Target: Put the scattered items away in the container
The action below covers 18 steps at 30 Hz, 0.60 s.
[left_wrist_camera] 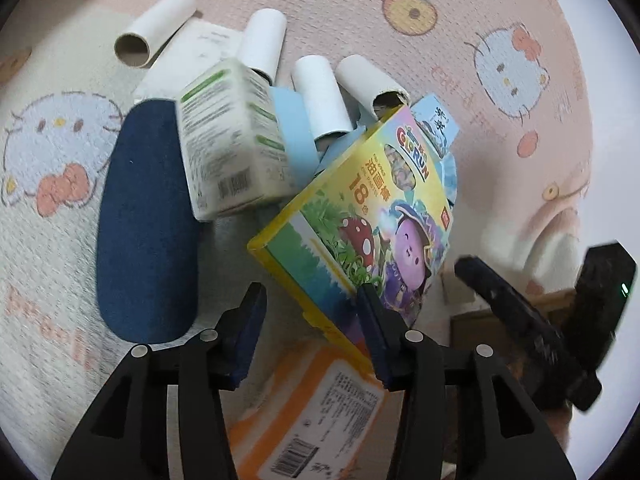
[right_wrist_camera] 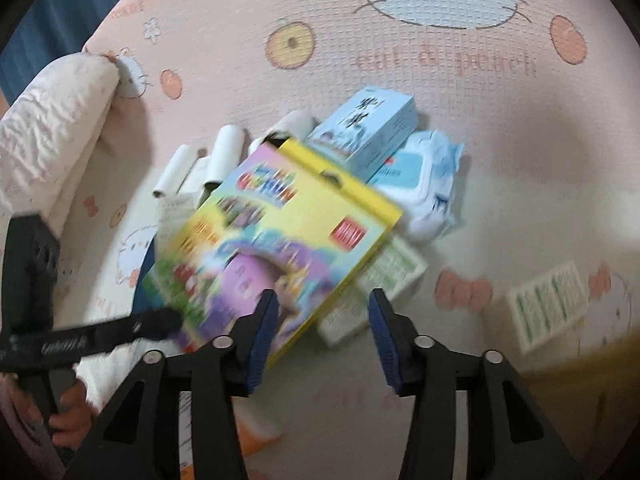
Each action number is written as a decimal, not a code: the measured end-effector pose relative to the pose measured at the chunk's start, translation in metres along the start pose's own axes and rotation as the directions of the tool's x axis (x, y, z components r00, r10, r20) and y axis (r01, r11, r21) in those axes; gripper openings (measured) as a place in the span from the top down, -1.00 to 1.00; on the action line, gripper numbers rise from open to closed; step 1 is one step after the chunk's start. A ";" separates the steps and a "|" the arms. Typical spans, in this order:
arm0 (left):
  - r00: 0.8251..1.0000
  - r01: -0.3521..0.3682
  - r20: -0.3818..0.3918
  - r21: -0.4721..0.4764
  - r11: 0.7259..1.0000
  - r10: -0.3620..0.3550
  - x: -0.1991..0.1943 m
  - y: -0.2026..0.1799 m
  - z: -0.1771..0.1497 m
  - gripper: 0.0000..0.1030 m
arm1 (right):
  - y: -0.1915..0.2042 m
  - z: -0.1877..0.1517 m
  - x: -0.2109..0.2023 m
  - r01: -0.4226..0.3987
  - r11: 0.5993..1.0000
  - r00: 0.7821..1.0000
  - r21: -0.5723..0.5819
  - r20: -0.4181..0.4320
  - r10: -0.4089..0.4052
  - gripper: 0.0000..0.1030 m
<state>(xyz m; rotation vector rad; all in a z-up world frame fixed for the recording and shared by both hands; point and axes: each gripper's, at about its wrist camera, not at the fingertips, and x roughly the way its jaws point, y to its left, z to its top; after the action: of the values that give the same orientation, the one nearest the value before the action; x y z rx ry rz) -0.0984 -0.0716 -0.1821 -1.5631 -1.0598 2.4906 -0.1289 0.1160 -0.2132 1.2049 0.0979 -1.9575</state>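
A yellow crayon box with a purple cartoon figure lies tilted on a pile of items on the pink cat-print mat. My left gripper is open. The box's lower corner reaches between its fingers and lies against the right finger, while the left finger stands clear of it. My right gripper is also open, with the box's near corner beside its left finger and a bare gap to the other. In the right wrist view the left gripper's fingertip meets the box's left edge.
Around the crayon box lie a white box with green print, a dark blue oval pad, white cardboard tubes, a light blue box, a wipes packet and an orange packet. Another green-print box lies apart at right. A rolled white blanket lies left.
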 end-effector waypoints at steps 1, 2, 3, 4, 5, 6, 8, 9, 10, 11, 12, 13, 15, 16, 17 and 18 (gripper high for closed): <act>1.000 -0.005 0.003 0.001 1.000 0.005 0.001 -0.001 0.001 0.00 | -0.004 0.006 0.004 -0.001 1.000 1.000 0.006 -0.004 0.001 0.00; 1.000 -0.011 0.006 0.004 1.000 0.010 0.002 -0.002 0.001 0.00 | -0.010 0.013 0.010 -0.013 1.000 1.000 0.021 -0.007 0.013 -0.02; 1.000 -0.013 0.009 0.004 1.000 0.013 0.002 -0.004 0.002 0.01 | -0.014 0.017 0.012 -0.023 0.999 1.000 0.031 -0.007 0.023 -0.06; 1.000 -0.018 0.010 0.005 1.000 0.018 0.003 -0.005 0.002 0.01 | -0.018 0.023 0.017 -0.030 0.999 1.000 0.037 -0.005 0.030 -0.10; 1.000 -0.025 0.009 0.008 1.000 0.025 0.003 -0.007 0.002 0.01 | -0.019 0.028 0.020 -0.036 0.999 0.999 0.030 -0.002 0.036 -0.12; 1.000 -0.030 0.010 0.013 0.999 0.029 0.003 -0.008 0.003 0.03 | -0.020 0.034 0.025 -0.048 0.999 0.999 0.017 -0.001 0.048 -0.17; 0.999 -0.038 0.007 0.017 0.999 0.038 0.003 -0.010 0.005 0.04 | -0.021 0.046 0.034 -0.060 0.998 0.998 -0.007 -0.004 0.060 -0.22; 0.999 -0.036 0.003 0.011 0.999 0.036 0.003 -0.009 0.005 0.05 | -0.021 0.052 0.037 -0.062 0.998 0.998 -0.021 -0.006 0.061 -0.26; 0.999 -0.033 -0.002 0.002 0.999 0.033 0.004 -0.008 0.007 0.05 | -0.022 0.058 0.042 -0.071 0.997 0.997 -0.032 -0.013 0.071 -0.32; 1.000 -0.026 -0.009 -0.007 1.000 0.026 0.006 -0.006 0.008 0.05 | -0.024 0.065 0.048 -0.091 0.995 0.996 -0.039 -0.027 0.090 -0.34; 1.000 -0.022 -0.013 -0.014 1.000 0.022 0.007 -0.005 0.009 0.05 | -0.026 0.068 0.053 -0.107 0.993 0.994 -0.039 -0.039 0.106 -0.38; 1.000 -0.025 -0.012 -0.018 1.000 0.025 0.007 -0.004 0.011 0.05 | -0.029 0.072 0.058 -0.122 0.992 0.991 -0.035 -0.056 0.120 -0.49; 1.000 -0.023 -0.014 -0.030 0.999 0.023 0.008 -0.002 0.013 0.05 | -0.036 0.076 0.064 -0.174 0.985 0.983 -0.016 -0.065 0.172 -0.55; 1.000 -0.022 -0.017 -0.039 0.999 0.021 0.009 0.000 0.015 0.05 | -0.039 0.077 0.065 -0.187 0.982 0.980 -0.008 -0.069 0.186 -0.56; 1.000 -0.022 -0.020 -0.047 0.999 0.021 0.010 0.001 0.016 0.05 | -0.042 0.078 0.067 -0.205 0.979 0.976 0.004 -0.076 0.205 -0.56; 1.000 -0.021 -0.023 -0.051 0.998 0.019 0.011 0.002 0.017 0.05 | -0.044 0.078 0.068 -0.222 0.975 0.972 0.021 -0.077 0.223 -0.56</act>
<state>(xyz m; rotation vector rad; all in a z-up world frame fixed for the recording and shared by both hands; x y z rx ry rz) -0.1170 -0.0782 -0.1868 -1.6195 -1.1188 2.4713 -0.2282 0.0694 -0.2383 1.2450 -0.0087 -1.7191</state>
